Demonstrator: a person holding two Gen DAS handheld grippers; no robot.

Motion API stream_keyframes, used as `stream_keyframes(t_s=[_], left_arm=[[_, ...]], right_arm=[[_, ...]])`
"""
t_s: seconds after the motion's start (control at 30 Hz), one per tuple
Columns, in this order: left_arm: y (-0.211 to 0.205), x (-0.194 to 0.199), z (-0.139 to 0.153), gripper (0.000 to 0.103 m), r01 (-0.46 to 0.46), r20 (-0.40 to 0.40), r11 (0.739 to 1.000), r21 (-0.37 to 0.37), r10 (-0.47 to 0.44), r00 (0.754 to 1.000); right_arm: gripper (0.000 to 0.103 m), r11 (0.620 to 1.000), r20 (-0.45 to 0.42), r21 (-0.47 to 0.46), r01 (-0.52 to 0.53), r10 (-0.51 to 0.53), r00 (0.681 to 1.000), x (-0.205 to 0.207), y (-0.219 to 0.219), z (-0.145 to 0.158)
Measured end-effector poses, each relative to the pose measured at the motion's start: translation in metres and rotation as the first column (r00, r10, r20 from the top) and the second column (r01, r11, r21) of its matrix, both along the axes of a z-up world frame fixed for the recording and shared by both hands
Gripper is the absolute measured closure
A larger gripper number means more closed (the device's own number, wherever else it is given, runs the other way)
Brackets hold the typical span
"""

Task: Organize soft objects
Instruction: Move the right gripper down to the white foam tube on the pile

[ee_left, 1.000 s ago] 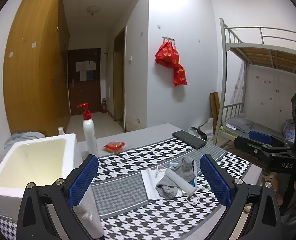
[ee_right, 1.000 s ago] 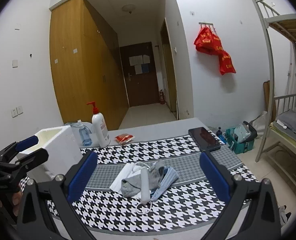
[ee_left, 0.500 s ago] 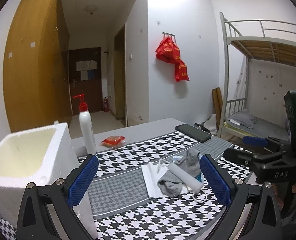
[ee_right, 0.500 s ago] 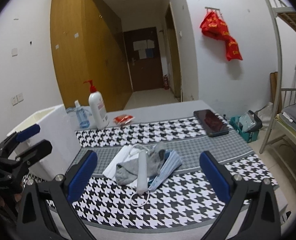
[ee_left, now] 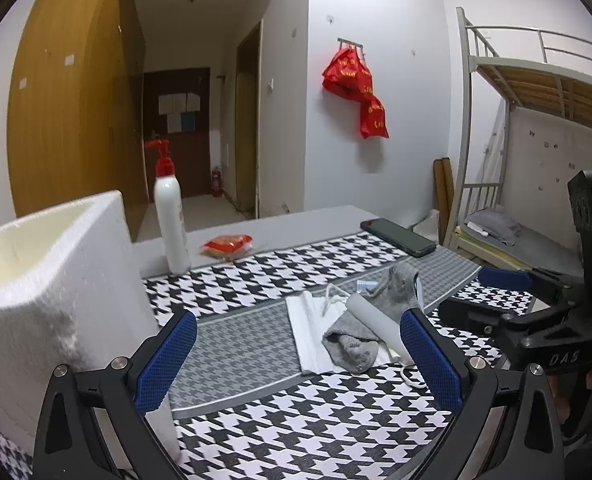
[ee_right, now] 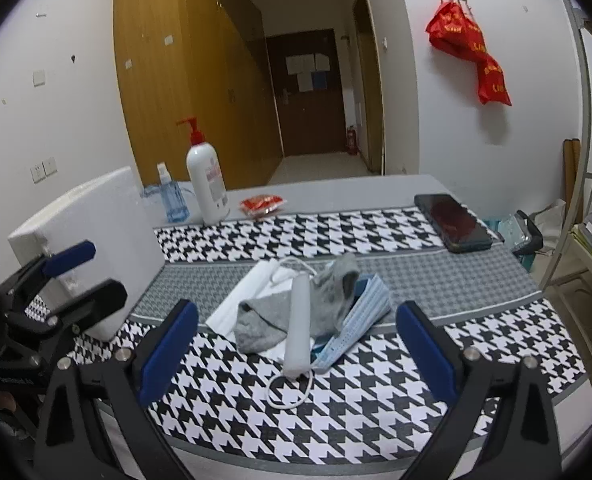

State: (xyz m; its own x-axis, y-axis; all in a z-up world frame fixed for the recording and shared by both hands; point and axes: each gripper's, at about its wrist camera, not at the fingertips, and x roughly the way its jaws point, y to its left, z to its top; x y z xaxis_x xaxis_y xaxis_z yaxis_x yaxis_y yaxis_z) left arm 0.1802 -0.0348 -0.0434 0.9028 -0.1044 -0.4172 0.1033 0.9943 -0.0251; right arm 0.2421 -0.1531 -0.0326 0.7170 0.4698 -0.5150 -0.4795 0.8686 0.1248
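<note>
Left gripper [ee_left: 296,360]: jaws spread wide, blue pads apart, nothing between them; it hangs above the near edge of the cloth, just beside the foam box.
Right gripper [ee_right: 298,350]: jaws spread wide and holding nothing, facing the pile from the near side.
Landmark: houndstooth tablecloth [ee_right: 376,232], black-and-white with grey bands, covering the table.
Soft pile: lies on the middle of the tablecloth, on and just past the grey band.
Grey sock [ee_right: 328,300]: crumpled on top of the pile, one end raised.
White roll [ee_right: 299,330]: a rolled white tube lying across the sock, pointing at the near edge.
Blue face mask [ee_right: 360,320]: under the sock on its right side, an ear loop trailing onto the cloth in front.
White folded cloth [ee_left: 308,320]: flat beneath the sock, on its left side.
White foam box [ee_left: 55,280]: open-topped, at the left end of the tablecloth.
Pump bottle [ee_right: 205,176]: white with red pump, upright at the far edge of the tablecloth.
Small blue bottle [ee_right: 169,196]: left of the pump bottle.
Red packet [ee_right: 261,203]: right of the pump bottle, on bare grey tabletop.
Phone [ee_right: 452,222]: dark, flat at the far right corner of the tablecloth.
</note>
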Motion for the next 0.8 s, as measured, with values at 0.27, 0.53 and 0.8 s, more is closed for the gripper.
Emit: stream_keyframes(t_s=[0.27,0.53,0.8], left_arm=[[-0.011,0.02,0.001,0.001,0.048,-0.022,0.997,0.056,-0.046,0.999],[-0.004,0.037,-0.006,0.001,0.038,-0.049,0.999,0.037,-0.036,0.998],[0.014,0.031,-0.007,0.001,-0.034,-0.061,0.999,0.005,0.035,0.998]], right_arm=[[0.018,1.0,-0.049,0.002,-0.019,0.019,0.999,0.009,-0.003,-0.011],[0.03,0.998,-0.085,-0.032,-0.048,0.045,0.995,0.014,0.006,-0.021],[0.03,0.996,-0.091,-0.033,-0.077,0.074,0.993,0.018,0.011,-0.023]])
